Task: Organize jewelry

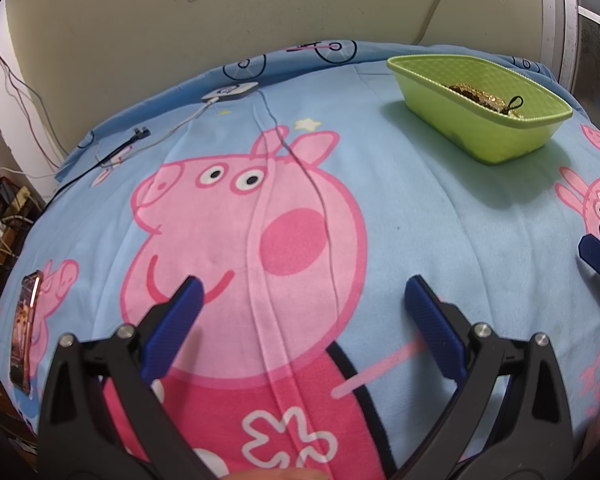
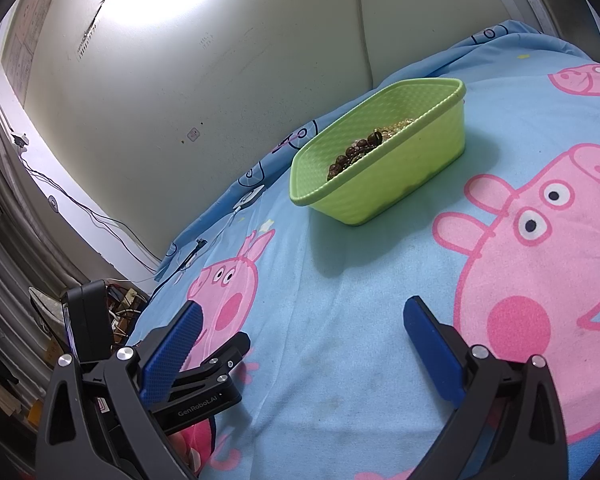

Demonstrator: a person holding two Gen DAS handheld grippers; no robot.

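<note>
On the blue cartoon bedsheet [image 1: 440, 200] we see a lime-green textured basket [image 2: 416, 160] near the wall, holding the jewelry [image 2: 360, 150]: brown bead strand, gold-coloured pieces, heaped together. Our left gripper [image 1: 302, 312] and right gripper [image 2: 304, 332] hover spread apart, holding nothing.

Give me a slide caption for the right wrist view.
Open right gripper over cartoon bedsheet, facing green basket of jewelry.
</note>
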